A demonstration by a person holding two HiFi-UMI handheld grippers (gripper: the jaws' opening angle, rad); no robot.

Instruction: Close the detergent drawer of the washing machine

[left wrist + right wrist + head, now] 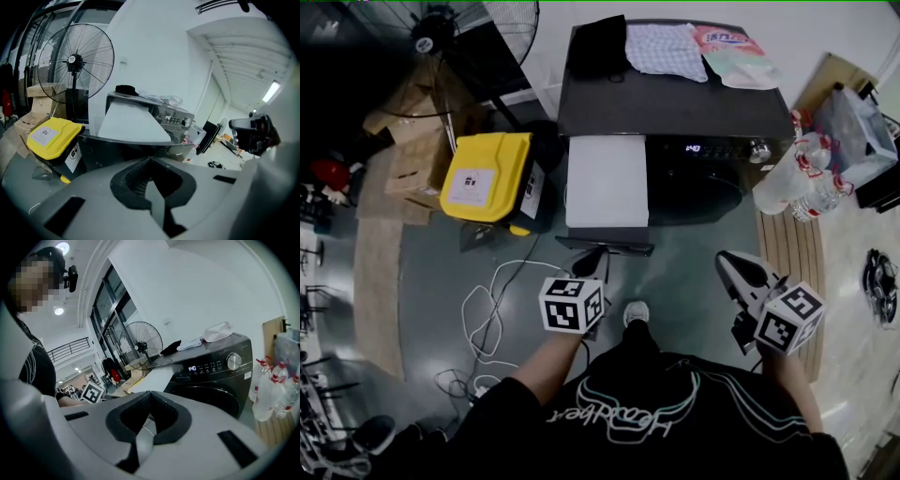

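The dark washing machine (712, 112) stands ahead, and its white detergent drawer (607, 180) is pulled far out toward me. My left gripper (589, 261) is shut and empty, just in front of the drawer's dark front panel (606, 242) without touching it. The left gripper view shows the left gripper (150, 161) below the drawer (131, 123). My right gripper (733, 264) is shut and empty, off to the right before the round door (698, 192). In the right gripper view the right gripper (149, 394) faces the machine (211, 376) and the drawer (158, 378).
A yellow-lidded bin (487, 176) sits left of the drawer, with cardboard boxes (412, 141) and a standing fan (441, 37) behind it. White cables (487, 319) lie on the floor. Water bottles (802, 173) stand right of the machine. Cloths and a pink detergent bag (736, 52) lie on top.
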